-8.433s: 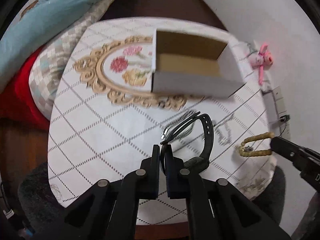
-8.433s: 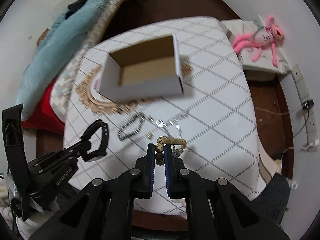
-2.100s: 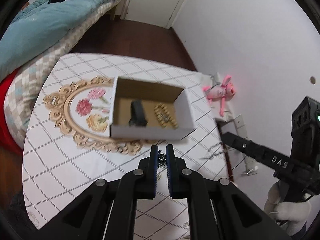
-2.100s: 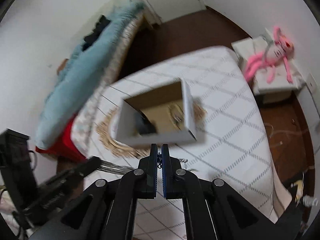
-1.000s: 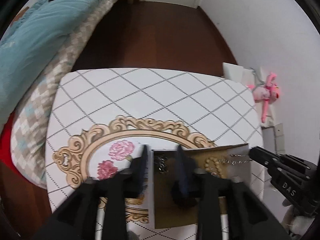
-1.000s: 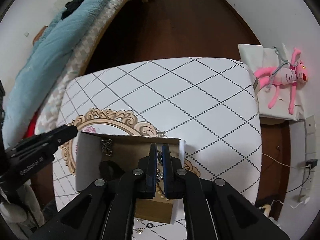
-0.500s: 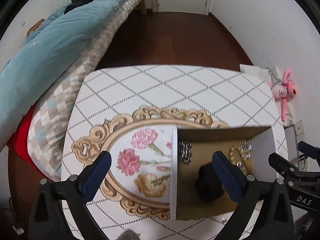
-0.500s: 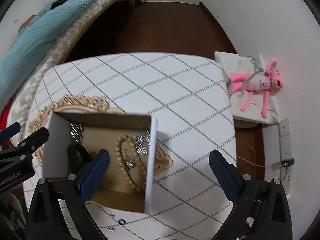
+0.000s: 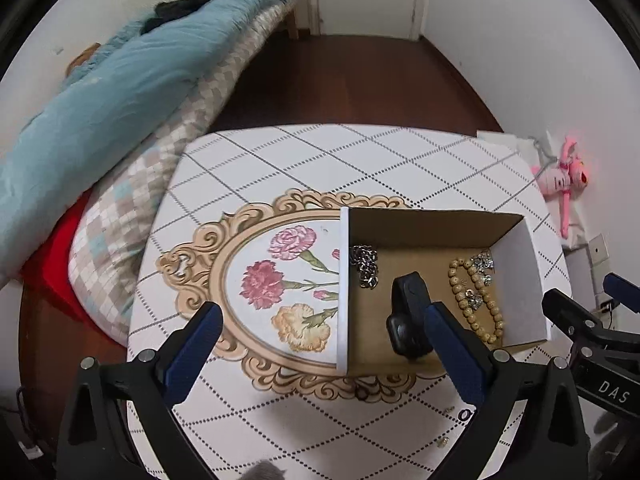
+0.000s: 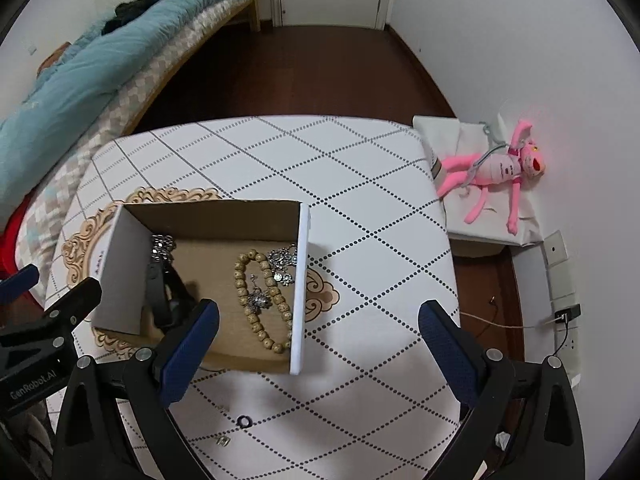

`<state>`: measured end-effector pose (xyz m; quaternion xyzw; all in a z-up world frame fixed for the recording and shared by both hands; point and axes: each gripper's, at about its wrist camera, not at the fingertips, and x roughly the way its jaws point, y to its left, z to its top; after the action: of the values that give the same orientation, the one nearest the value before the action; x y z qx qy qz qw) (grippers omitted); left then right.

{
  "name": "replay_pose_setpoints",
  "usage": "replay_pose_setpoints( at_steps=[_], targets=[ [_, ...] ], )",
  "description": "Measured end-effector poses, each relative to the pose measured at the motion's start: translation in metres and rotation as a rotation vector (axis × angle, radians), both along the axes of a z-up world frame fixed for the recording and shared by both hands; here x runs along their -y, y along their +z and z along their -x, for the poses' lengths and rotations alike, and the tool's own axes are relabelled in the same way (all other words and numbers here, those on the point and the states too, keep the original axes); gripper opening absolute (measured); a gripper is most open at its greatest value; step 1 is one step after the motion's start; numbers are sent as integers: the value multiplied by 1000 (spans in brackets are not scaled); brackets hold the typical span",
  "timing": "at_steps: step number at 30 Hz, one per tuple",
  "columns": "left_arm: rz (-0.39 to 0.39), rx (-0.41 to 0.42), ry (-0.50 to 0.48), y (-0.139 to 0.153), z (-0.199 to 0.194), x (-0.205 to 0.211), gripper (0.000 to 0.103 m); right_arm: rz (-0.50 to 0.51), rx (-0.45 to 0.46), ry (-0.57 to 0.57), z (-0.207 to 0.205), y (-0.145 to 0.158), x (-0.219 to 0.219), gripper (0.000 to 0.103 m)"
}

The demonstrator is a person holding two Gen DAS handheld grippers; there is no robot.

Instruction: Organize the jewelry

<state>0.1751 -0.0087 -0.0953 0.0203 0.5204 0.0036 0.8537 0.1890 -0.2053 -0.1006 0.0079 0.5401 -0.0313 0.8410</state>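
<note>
An open cardboard box [image 9: 343, 292] [image 10: 301, 280] stands on the white table. Inside lie a black watch [image 9: 406, 316] [image 10: 160, 296], a tan bead bracelet [image 9: 476, 300] [image 10: 260, 300], a silver chain [image 9: 364, 266] [image 10: 162, 246] and silver charm pieces [image 9: 482, 262] [image 10: 282, 262]. My left gripper [image 9: 324, 316] hangs wide open above the box's left wall, nothing between its fingers. My right gripper [image 10: 318, 316] is also wide open and empty, above the box's right wall. Small loose pieces, a black ring [image 10: 243, 421] and tiny metal bits [image 10: 223, 440] [image 9: 442, 442], lie on the table near the front edge.
The table [image 9: 280, 160] [image 10: 360, 240] has a diamond grid and a gold oval flower print [image 9: 280, 280]. A bed with a blue quilt [image 9: 100, 100] [image 10: 80, 60] borders the left. A pink plush toy [image 10: 500, 168] [image 9: 560, 176] lies on a low white stand at the right wall.
Both grippers went from shut to wide open, dropping the silver chain and charm pieces into the box. Both have since drawn back toward the near side, so the box now sits farther from the cameras.
</note>
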Motion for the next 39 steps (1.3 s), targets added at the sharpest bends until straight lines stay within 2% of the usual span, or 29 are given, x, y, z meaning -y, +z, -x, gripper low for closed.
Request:
replay_pose_setpoints(
  at_steps=[8, 19, 26, 30, 35, 36, 38, 39],
  targets=[
    [-12, 104, 45, 27, 39, -8, 103, 15, 112, -22, 40, 31, -2, 101],
    [13, 219, 24, 77, 83, -7, 103, 18, 241, -45, 91, 80, -4, 101],
    [24, 227, 26, 87, 94, -7, 103, -20, 268, -59, 111, 95, -1, 101],
    [16, 185, 32, 67, 93, -10, 103, -64, 205, -55, 110, 76, 2, 101],
    [-34, 102, 47, 19, 94, -15, 103, -151, 76, -46, 104, 13, 4, 99],
    [-43, 76, 52, 7, 94, -16, 103, -173, 47, -43, 102, -4, 3, 96],
    [-63, 25, 64, -18, 94, -20, 103, -196, 7, -38, 99, -29, 1, 76],
    [-68, 3, 68, -27, 94, -23, 103, -208, -17, -32, 96, -45, -1, 73]
  ],
)
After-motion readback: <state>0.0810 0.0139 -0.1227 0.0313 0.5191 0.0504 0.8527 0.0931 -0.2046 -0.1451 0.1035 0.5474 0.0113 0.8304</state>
